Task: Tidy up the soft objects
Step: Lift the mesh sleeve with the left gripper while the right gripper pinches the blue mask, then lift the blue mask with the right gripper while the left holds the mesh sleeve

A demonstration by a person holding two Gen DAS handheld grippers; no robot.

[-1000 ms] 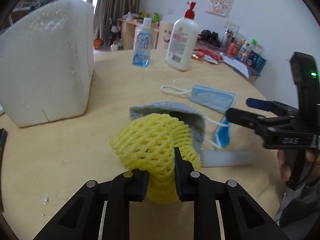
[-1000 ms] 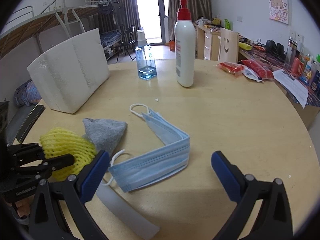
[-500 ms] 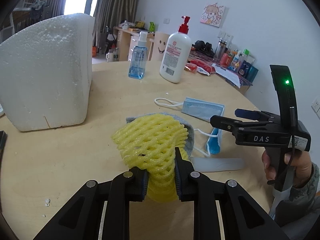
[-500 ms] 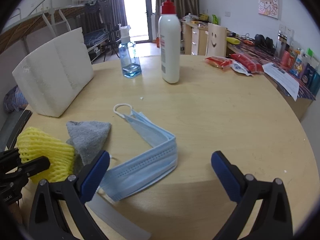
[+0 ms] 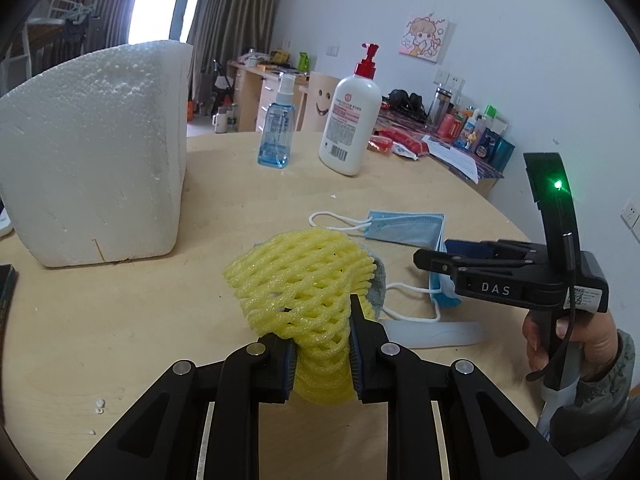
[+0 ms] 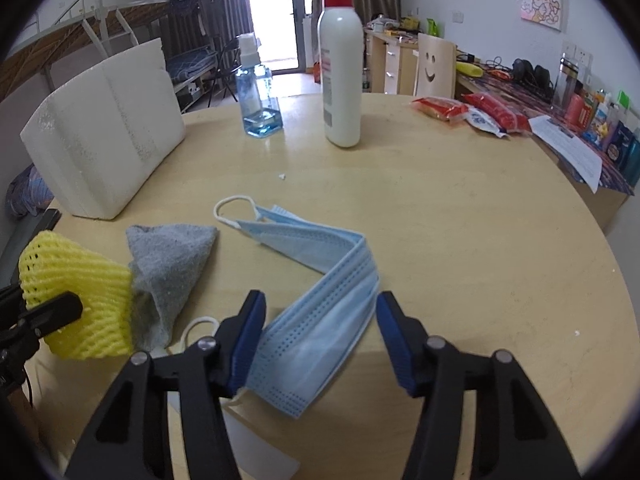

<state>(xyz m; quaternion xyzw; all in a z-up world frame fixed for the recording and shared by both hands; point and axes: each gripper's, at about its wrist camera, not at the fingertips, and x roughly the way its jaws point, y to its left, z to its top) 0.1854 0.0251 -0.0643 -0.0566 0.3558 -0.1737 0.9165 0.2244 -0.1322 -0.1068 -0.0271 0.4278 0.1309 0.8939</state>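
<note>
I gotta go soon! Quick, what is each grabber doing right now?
Left gripper: shut on the yellow foam net.
Right gripper: open, holding nothing, one finger on each side of the blue face mask.

A round table of pale wood is seen. At ten o'clock a white polystyrene block is stood on it. Towards twelve o'clock a blue spray bottle and a white pump bottle with a red cap are set upright, near each other. At the middle a blue face mask is laid, with a grey cloth just beside it at nine o'clock. Red snack packets are placed at two o'clock.
</note>
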